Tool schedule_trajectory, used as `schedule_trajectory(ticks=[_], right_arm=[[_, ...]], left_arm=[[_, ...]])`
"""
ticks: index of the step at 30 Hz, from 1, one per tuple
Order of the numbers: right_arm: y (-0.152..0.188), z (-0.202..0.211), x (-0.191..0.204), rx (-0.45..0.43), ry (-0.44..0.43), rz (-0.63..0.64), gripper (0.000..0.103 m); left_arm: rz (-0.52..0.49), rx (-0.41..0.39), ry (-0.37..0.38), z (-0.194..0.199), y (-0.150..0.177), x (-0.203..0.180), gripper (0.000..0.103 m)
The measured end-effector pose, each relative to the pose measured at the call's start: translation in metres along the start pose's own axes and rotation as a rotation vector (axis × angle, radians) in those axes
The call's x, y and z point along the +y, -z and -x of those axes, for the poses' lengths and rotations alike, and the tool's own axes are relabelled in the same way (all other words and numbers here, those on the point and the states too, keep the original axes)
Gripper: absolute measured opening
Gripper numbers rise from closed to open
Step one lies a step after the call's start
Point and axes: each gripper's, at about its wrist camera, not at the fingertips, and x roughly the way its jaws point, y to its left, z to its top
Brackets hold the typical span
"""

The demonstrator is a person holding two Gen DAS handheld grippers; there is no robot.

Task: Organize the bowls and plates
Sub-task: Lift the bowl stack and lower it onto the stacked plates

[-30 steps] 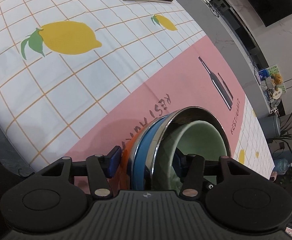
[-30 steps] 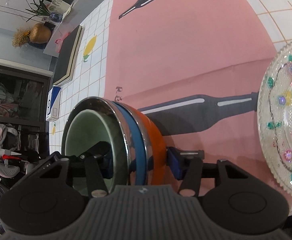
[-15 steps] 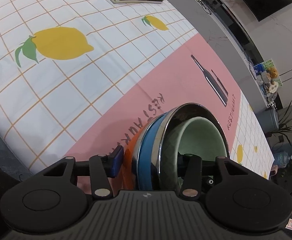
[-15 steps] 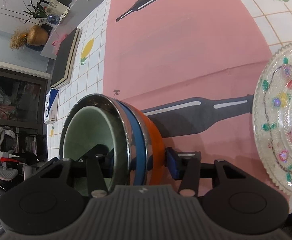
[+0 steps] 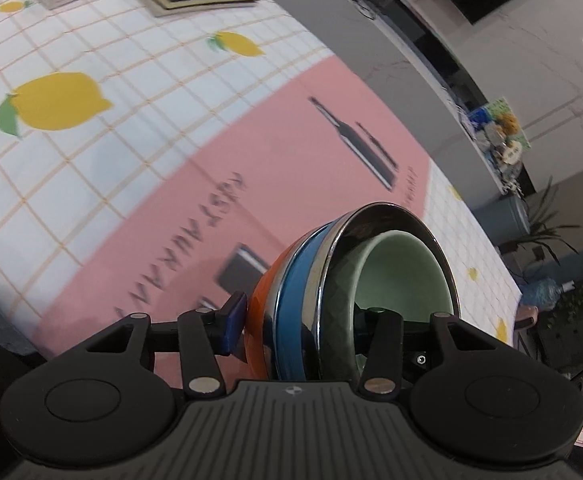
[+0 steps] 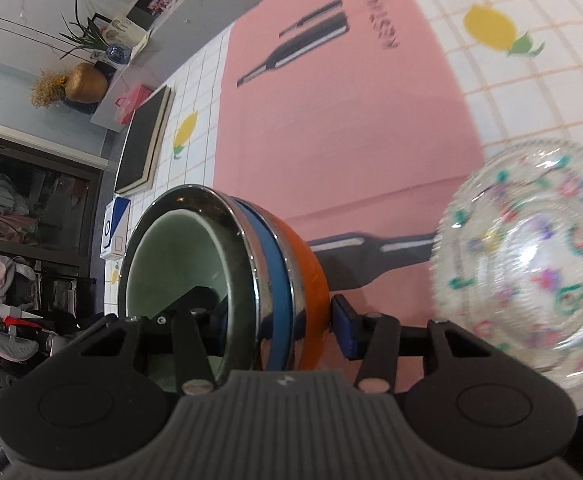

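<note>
Since the earlier frame the nested bowls (image 5: 331, 288) have risen off the pink desk (image 5: 283, 152), both the left claw (image 5: 307, 320) and the right claw (image 6: 279, 316) pinching the rim; uneven lifting could slide the inner bowl out.

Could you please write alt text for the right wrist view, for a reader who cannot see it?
The right gripper clamps a nested stack of bowls, orange outermost, then blue, steel and pale green inside, above a pink and lemon-print tablecloth. A clear glass plate with coloured flowers lies to the right.
</note>
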Motion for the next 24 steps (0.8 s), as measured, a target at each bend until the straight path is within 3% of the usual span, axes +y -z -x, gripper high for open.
schedule_trajectory(ticks=[14, 24], right_arm=[[-0.019, 0.081, -0.079, -0.058, 0.041, -0.039, 0.048], [-0.017, 0.095, -0.126, -0.062, 0.043, -0.094, 0.048]], left_arm=[[-0.097, 0.095, 0.07, -0.037, 0.048, -0.079, 0.053], [-0.131, 0.143, 0.046, -0.059, 0.076, -0.103, 0.054]])
